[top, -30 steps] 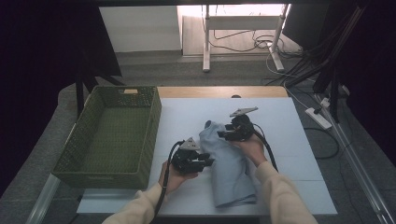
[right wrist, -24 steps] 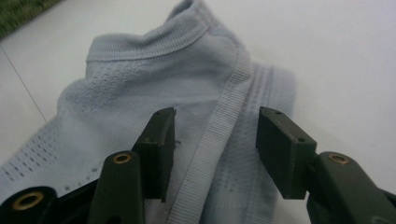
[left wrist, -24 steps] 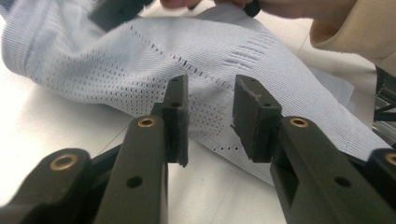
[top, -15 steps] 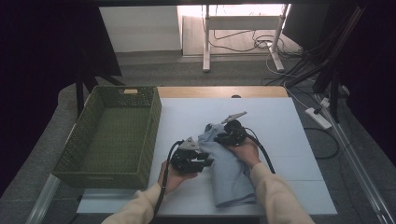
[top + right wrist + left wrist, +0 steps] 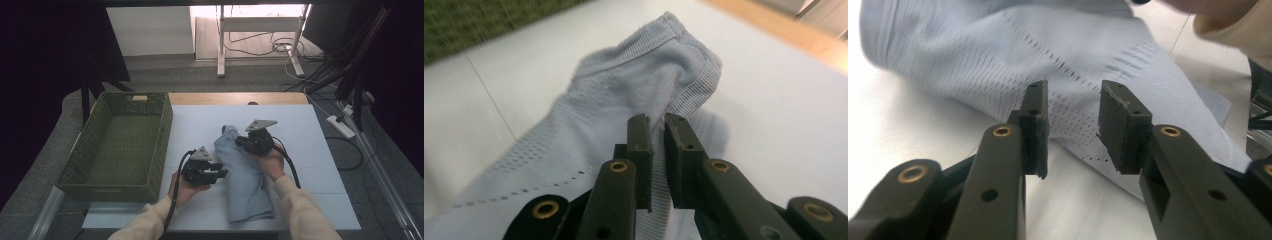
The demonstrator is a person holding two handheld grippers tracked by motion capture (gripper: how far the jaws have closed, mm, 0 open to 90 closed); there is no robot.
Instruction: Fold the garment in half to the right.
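We are working at a white table (image 5: pixel 320 150) with a wooden strip along its far edge. On its left side a big green woven basket (image 5: pixel 120 145) is sitting, well apart from the cloth and not in our way. Beyond the table, a metal stand and loose cables are lying on the grey floor.

The light blue garment (image 5: pixel 245 175) is lying in the middle of the table as a long folded strip, its far end bunching up into a raised peak.

Our right tongs (image 5: pixel 243 141) are pinching a fold of the garment (image 5: pixel 644 95) near that raised end; their jaws have just been closing and are now standing narrow with the cloth caught between the pads.

Our left tongs (image 5: pixel 220 173) are resting just beside the garment's left edge, jaws partly apart, gripping nothing, with perforated fabric (image 5: pixel 1048 55) lying just ahead of them.
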